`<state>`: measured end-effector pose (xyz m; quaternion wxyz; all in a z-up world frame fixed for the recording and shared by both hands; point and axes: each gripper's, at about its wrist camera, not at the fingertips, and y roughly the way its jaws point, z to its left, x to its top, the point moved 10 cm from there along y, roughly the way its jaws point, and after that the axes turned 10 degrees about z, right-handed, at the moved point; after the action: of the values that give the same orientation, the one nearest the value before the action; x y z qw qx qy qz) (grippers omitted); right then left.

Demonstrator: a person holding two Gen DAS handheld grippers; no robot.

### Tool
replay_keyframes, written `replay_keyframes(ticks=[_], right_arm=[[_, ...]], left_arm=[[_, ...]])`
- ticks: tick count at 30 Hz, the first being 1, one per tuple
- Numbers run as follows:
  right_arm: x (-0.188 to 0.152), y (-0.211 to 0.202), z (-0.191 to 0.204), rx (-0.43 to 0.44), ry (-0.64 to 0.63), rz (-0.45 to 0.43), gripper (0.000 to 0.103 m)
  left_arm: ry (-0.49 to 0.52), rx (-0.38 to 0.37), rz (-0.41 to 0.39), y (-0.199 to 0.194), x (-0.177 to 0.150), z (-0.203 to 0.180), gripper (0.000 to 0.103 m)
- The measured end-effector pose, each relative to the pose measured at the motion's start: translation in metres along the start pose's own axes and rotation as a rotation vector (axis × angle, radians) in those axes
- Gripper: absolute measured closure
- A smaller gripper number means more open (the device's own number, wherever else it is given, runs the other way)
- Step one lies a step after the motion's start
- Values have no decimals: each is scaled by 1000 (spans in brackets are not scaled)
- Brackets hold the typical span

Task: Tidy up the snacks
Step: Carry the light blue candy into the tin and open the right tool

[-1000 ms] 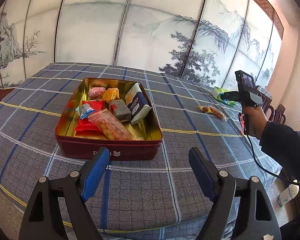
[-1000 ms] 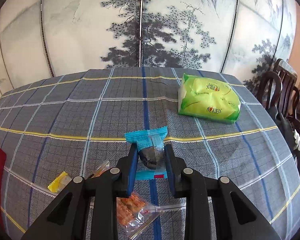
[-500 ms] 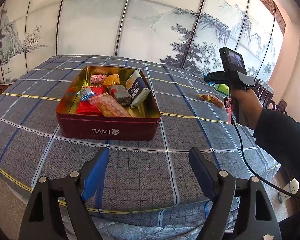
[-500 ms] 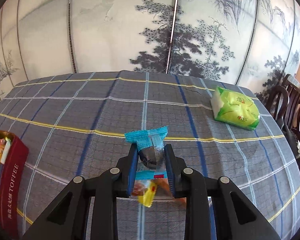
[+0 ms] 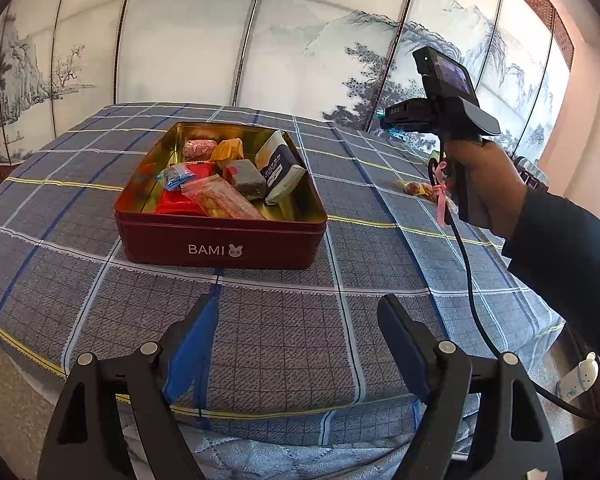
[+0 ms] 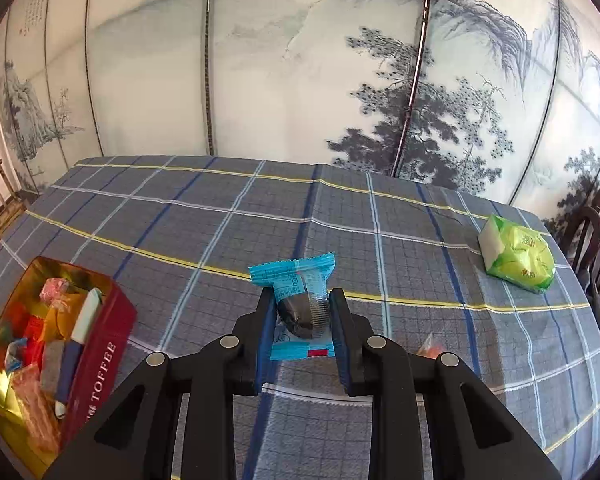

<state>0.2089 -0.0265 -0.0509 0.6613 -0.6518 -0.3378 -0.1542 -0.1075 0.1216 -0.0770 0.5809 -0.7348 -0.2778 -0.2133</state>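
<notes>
Blue wrapper (image 6: 296,308), crimped at both ends, dark round sweet inside: you have it clamped between the pads of your right claw (image 6: 302,320), held clear above the cloth (image 6: 228,248); small print on the wrapper is too fine to read, and a red mark sits at its lower edge.

Red tin (image 5: 220,240), gold inside, open-topped: ahead of your left claw (image 5: 296,344) and just left of centre, and low to the left of your right claw. Front wall reads "BAMI" with a rabbit mark; side wall reads "TOFFEE". Contents: pink-patterned sweet, orange packet, grey bar, dark-blue-and-cream pack with unreadable print, red packet, clear bag of orange pieces.

Your left claw: jaws wide apart, nothing between them, over the near cloth edge.

Green pack (image 6: 516,258): far right of your right claw, on the cloth; its lettering is not legible.

Orange sweets (image 5: 418,190): on the cloth, right of the tin, beside your right hand (image 5: 484,184).
</notes>
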Motion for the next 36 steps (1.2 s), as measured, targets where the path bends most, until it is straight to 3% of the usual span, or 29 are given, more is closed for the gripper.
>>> replay_keyframes(ticks=[17, 36], right_arm=[[10, -33, 112, 120, -105, -34, 75], [-36, -41, 194, 177, -245, 12, 75]], left_arm=[[-36, 18, -20, -11, -5, 17, 25], [-72, 26, -23, -18, -14, 33, 25]])
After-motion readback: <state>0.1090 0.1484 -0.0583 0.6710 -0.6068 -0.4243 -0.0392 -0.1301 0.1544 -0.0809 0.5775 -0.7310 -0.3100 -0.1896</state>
